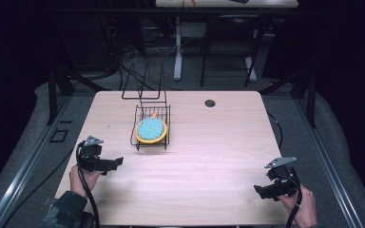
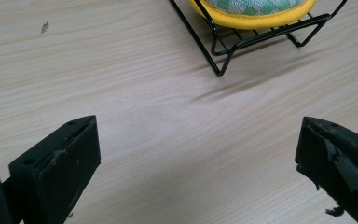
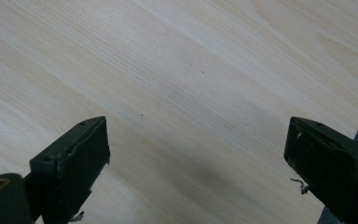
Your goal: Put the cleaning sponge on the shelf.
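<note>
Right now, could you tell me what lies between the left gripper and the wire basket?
Nothing but bare table: in the left gripper view, plain wood runs from the open left gripper up to the wire basket.

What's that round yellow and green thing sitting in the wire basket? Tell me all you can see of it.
The round pad looks like a soft cloth potholder or cushion: a teal-green checked face with a thick yellow border, and a small yellow tab at its far edge. It lies nearly flat inside the black wire basket, resting on the wire bottom, near the middle of the wooden table. In the left gripper view its yellow rim bulges over the wires. Nothing else touches it; both grippers are apart from it.
</note>
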{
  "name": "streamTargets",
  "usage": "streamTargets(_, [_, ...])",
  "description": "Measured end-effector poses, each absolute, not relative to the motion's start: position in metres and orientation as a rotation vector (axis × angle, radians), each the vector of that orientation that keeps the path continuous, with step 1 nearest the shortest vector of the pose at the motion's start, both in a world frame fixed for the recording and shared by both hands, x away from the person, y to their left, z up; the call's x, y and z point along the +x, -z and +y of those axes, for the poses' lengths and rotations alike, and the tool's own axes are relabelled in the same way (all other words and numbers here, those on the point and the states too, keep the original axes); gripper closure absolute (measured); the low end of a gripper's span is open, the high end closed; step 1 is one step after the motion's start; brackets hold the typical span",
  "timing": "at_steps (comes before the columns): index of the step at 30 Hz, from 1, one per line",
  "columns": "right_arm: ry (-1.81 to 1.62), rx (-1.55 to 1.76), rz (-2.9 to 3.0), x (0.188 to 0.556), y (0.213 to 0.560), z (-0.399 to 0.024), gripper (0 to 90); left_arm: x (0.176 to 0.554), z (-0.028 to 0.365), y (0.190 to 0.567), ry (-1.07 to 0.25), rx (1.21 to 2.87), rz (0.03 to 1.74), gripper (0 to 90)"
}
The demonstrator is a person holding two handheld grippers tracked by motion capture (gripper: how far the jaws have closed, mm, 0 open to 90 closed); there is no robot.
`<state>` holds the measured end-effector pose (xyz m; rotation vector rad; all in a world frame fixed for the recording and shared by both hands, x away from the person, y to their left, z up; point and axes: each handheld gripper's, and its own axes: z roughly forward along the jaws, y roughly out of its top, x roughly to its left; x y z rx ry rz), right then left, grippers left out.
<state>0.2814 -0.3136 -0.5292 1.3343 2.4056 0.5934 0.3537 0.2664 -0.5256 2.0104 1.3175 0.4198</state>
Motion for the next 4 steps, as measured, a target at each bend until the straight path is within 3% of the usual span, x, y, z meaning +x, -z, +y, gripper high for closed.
streamTargets(4, [-0.564,1.330,2.415,0.2804,0.5311,-0.3114,5.6,0.3524,0.2655,0.5244,-0.424,2.021,1.304,0.0])
